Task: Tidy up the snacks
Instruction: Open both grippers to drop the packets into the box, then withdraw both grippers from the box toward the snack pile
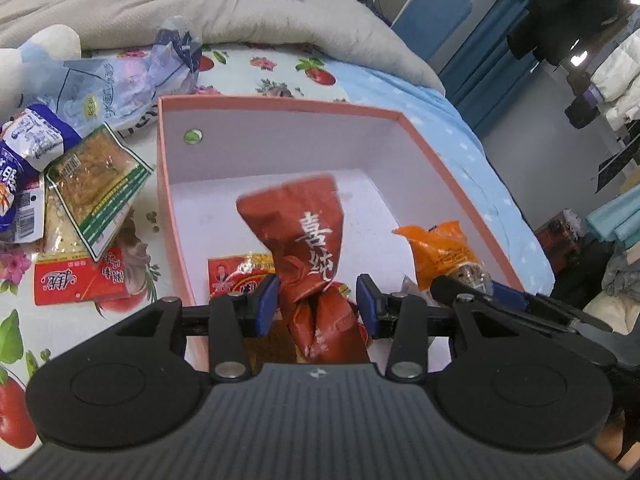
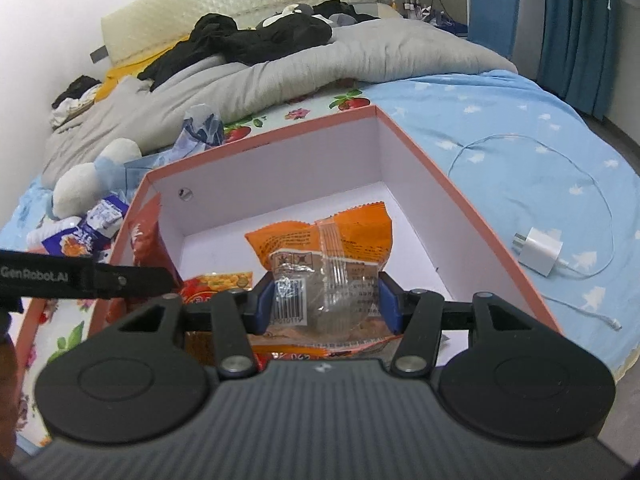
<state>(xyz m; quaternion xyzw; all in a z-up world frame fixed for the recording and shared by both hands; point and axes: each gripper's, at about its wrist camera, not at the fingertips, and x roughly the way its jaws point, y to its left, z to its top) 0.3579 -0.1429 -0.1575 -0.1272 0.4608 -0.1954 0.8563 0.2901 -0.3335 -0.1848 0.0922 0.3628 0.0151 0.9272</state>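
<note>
I have a red packet [image 1: 316,248] in my left gripper [image 1: 318,304], pinched at its twisted waist between the blue pads [image 1: 267,300]; its top, printed with white characters, stands up over the box [image 1: 280,104] interior. The jaws stand about half closed on it, and the right pad shows a small gap beside the wrapper. My right gripper [image 2: 326,300] grips an orange packet [image 2: 332,240] by its clear lower half, where a barcode shows, both pads pressed against its sides, jaws about half way in. Both packets hang above the white floor of the pink-rimmed box, the red one toward its left wall, the orange one nearer the middle in the right wrist view. On the box floor lies a flat red-and-yellow pack [image 1: 236,276], right under my left gripper.

Left of the box, on the flowered sheet [image 1: 280,68], more snacks lie scattered: a green-edged packet [image 1: 100,184] resting on a flat red packet [image 1: 80,280], blue-and-white wrappers [image 1: 28,160], and a crumpled clear bag [image 1: 132,80]. A white plush toy [image 2: 92,184] sits behind them. Right of the box, on the blue starred sheet [image 2: 520,128], lies a white charger [image 2: 540,256] with its thin cable [image 2: 600,200] looped around. A grey quilt [image 2: 320,60] with black clothes [image 2: 260,40] on it is bunched at the head of the bed.
</note>
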